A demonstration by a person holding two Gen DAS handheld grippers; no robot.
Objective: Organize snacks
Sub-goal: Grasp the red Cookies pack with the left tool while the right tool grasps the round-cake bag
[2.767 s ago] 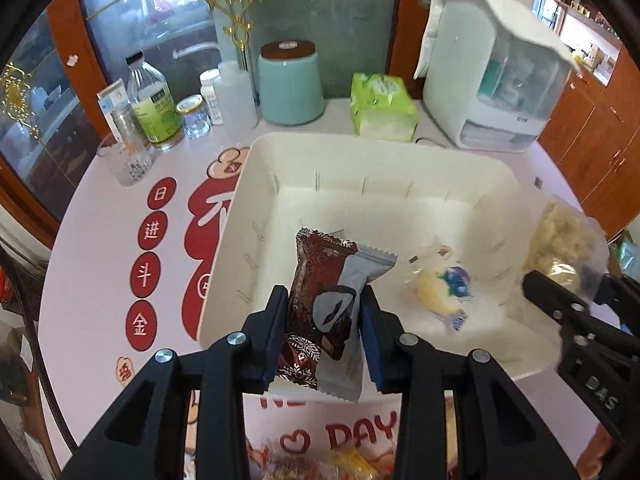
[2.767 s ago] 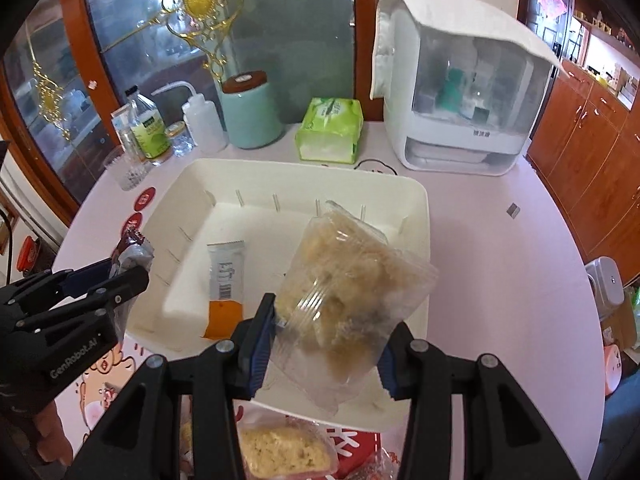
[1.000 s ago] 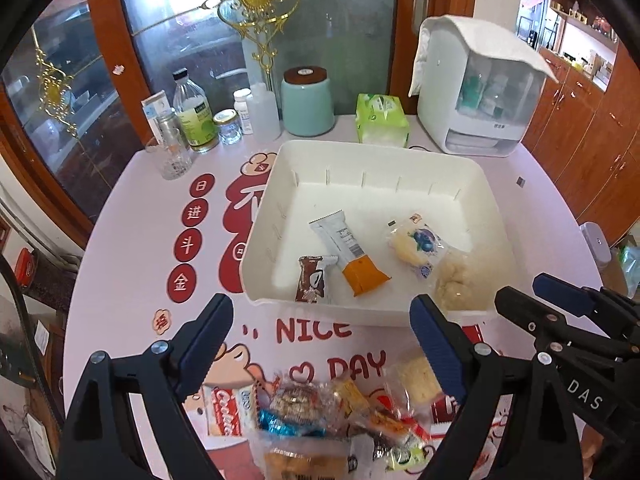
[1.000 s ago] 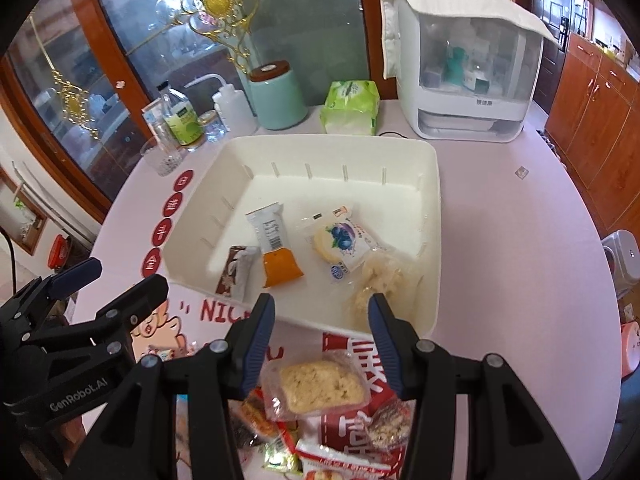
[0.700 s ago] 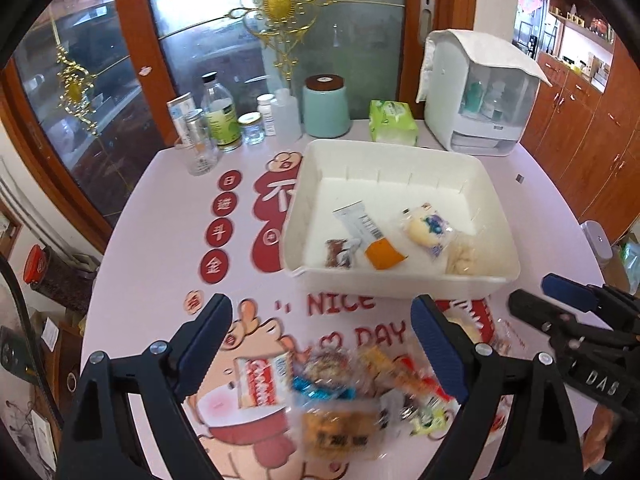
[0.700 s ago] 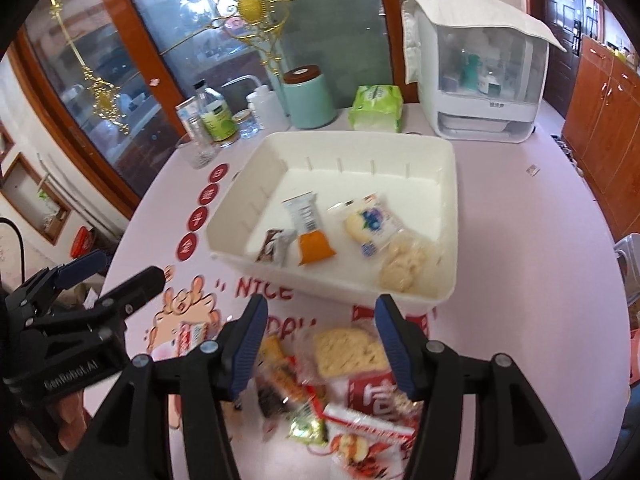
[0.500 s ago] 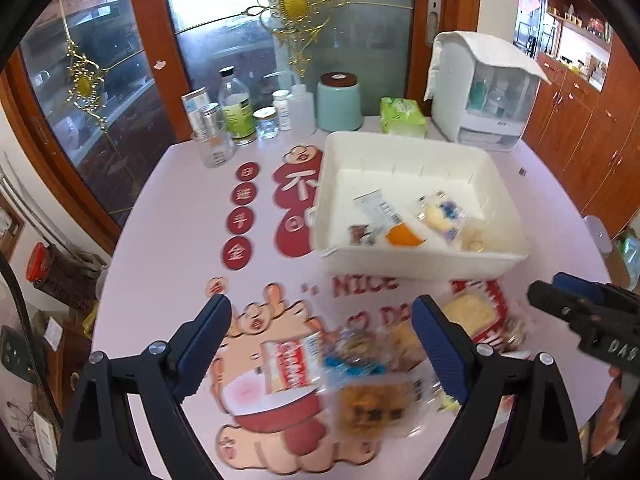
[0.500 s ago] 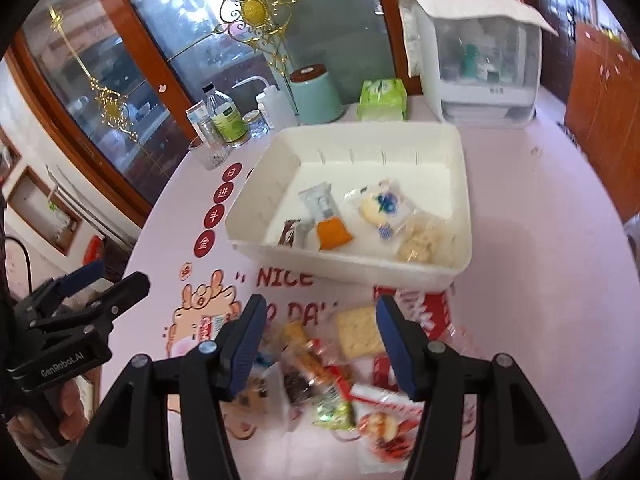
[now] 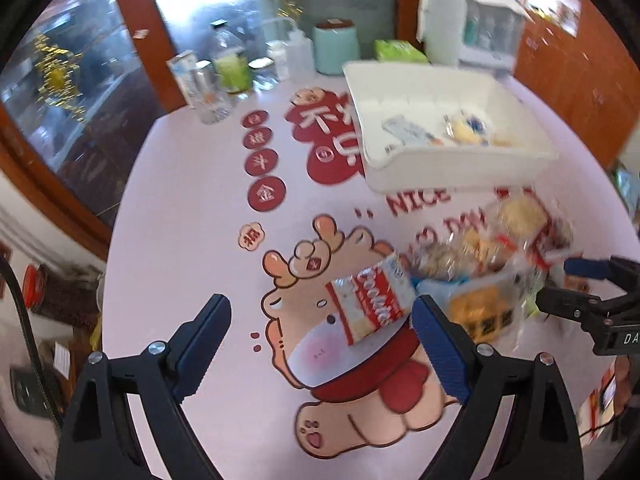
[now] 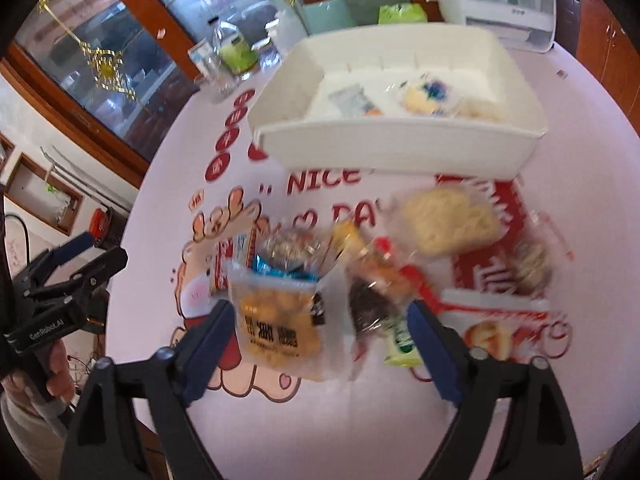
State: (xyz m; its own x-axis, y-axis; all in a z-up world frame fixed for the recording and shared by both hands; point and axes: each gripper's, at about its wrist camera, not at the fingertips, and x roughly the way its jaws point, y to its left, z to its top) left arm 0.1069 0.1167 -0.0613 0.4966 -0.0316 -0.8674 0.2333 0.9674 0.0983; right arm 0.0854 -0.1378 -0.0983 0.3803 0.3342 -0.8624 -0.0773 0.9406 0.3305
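Right wrist view, right gripper [image 10: 320,344] fingers opening over yellow snack bag [image 10: 276,320], holding nothing

A home dining area, round desk [image 9: 192,216] with a festive cartoon cloth, wooden glass-fronted cabinet [image 9: 80,92] with gold ornaments, bottles [image 9: 230,64], tissue pack [image 10: 402,14], white countertop appliance [image 9: 468,24], wood cupboards [image 9: 580,60]

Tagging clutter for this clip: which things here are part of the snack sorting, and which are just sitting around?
Part of the job:
white bin
loose snack packets
snacks in the bin

Just lying about:
teal canister
green tissue pack
bottles
white appliance
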